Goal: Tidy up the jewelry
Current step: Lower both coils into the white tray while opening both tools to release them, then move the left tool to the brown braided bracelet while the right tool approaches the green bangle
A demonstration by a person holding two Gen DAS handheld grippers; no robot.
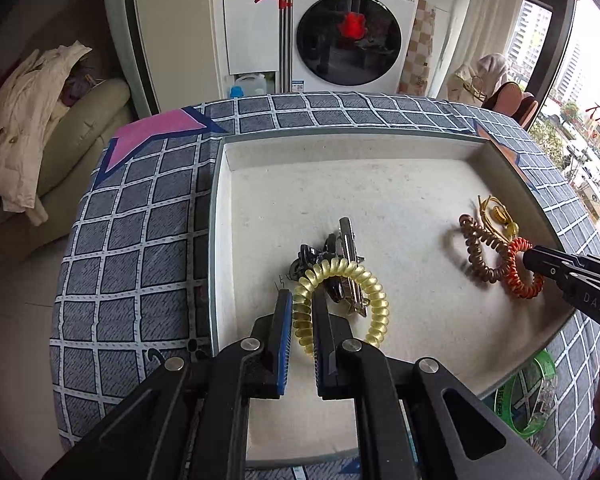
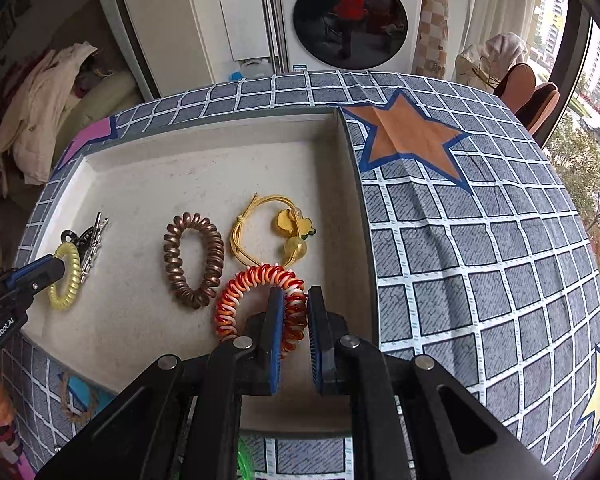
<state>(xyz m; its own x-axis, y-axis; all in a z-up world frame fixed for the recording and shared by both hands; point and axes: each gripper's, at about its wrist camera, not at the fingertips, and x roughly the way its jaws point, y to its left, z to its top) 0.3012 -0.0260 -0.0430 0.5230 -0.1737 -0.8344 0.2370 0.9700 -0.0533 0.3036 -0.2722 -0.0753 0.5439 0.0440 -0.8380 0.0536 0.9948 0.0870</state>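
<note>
A white tray [image 1: 236, 208] lies on a checked cloth. My left gripper [image 1: 302, 300] is shut on a yellow spiral hair tie [image 1: 374, 300], which lies partly over black and silver hair clips [image 1: 350, 264]. My right gripper [image 2: 294, 300] is shut on a red-and-white spiral hair tie [image 2: 240, 292], near the tray's right wall. A brown spiral tie [image 2: 194, 258] and a yellow elastic with a flower charm [image 2: 288, 222] lie between them. In the left wrist view the right gripper [image 1: 526, 258] shows at the orange tie [image 1: 516, 276].
The checked cloth [image 2: 480, 240] with an orange star [image 2: 412, 136] covers the table. A green band [image 1: 536, 396] lies off the tray's near right corner. A braided brown ring [image 2: 76, 404] lies on the cloth near the tray's front left. A washing machine [image 1: 352, 36] stands behind.
</note>
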